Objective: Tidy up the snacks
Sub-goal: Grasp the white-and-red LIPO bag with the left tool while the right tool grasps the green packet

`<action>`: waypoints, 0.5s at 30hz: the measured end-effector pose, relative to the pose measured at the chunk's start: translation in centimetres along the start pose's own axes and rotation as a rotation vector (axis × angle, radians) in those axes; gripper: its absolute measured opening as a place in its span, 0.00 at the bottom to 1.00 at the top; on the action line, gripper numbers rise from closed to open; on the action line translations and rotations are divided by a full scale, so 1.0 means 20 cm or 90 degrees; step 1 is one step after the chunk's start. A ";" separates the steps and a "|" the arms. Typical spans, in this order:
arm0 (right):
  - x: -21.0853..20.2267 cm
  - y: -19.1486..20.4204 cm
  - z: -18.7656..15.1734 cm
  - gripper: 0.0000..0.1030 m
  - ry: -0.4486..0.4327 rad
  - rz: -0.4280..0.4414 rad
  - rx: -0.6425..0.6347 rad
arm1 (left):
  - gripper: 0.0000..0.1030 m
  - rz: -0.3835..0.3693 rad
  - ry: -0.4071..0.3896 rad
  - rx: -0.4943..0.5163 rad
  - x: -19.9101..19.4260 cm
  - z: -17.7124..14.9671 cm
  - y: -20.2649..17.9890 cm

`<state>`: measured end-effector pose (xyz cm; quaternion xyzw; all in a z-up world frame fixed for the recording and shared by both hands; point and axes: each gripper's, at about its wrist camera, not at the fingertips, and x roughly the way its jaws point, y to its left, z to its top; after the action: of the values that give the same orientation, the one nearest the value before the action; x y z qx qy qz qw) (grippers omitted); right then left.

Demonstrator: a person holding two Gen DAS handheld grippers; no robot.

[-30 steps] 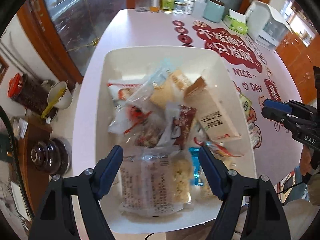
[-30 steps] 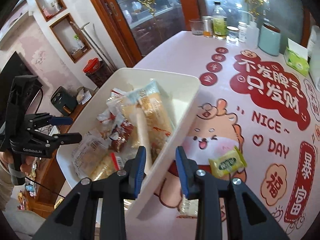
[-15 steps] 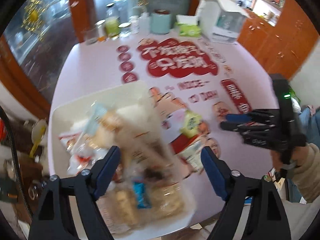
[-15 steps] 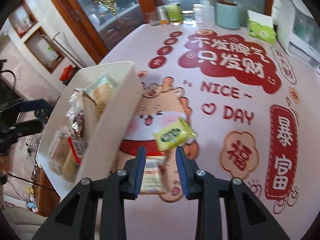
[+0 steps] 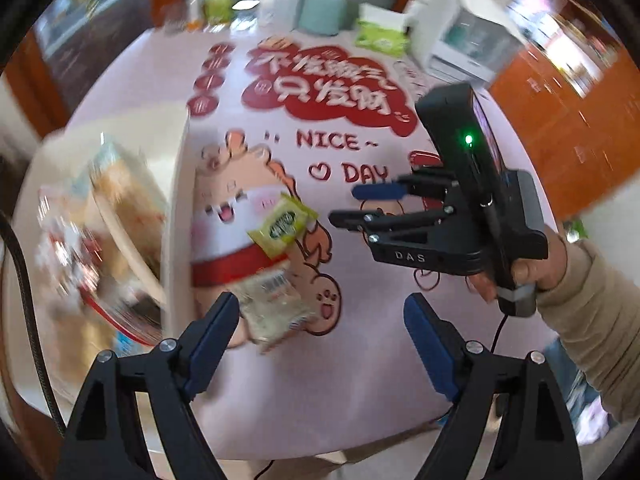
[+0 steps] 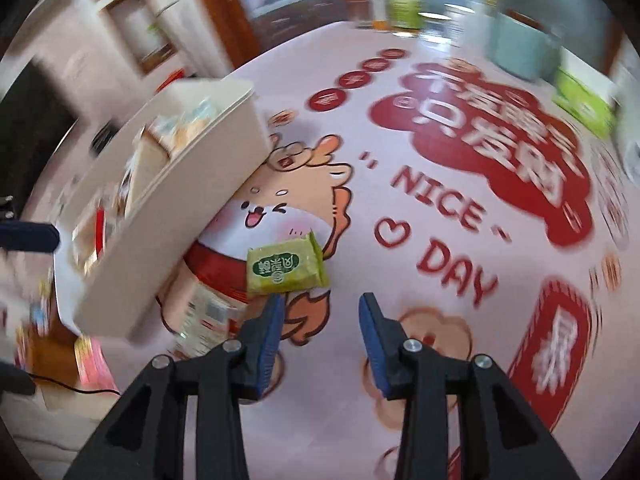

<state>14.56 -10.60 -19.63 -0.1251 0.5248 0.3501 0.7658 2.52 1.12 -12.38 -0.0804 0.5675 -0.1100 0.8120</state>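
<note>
Green packet (image 6: 285, 267) lies on the tablecloth (image 6: 400, 400) beside the bin (image 6: 172, 216), looking light, crinkly and slippery; pinch its flat middle. Right gripper (image 6: 320, 320) and left gripper (image 5: 320, 334) are spread, empty.

"NICE ~ DAY" printed in red on the pink tablecloth (image 5: 360, 380); "DAS" in pale letters on the right gripper (image 5: 344, 206) body

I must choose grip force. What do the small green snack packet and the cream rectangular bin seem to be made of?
Small green snack packet: thin printed plastic film, apparently; crimped ends, slight sheen. Cream rectangular bin: likely rigid moulded plastic; smooth matte wall, rounded rim.
</note>
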 end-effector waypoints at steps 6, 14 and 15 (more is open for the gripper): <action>0.15 0.01 0.09 0.39 0.030 0.023 -0.207 | 0.81 0.095 -0.023 -0.134 0.23 -0.05 0.05; 0.23 0.12 0.12 0.39 0.036 0.096 -0.432 | 0.81 0.131 -0.038 -0.313 0.45 -0.16 0.22; 0.23 0.13 0.11 0.39 0.036 0.097 -0.457 | 0.81 0.132 -0.037 -0.327 0.47 -0.18 0.22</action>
<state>15.41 -5.70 -22.32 -0.3556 0.3974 0.5644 0.6301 2.69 2.87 -23.28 -0.2280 0.5581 0.1234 0.7882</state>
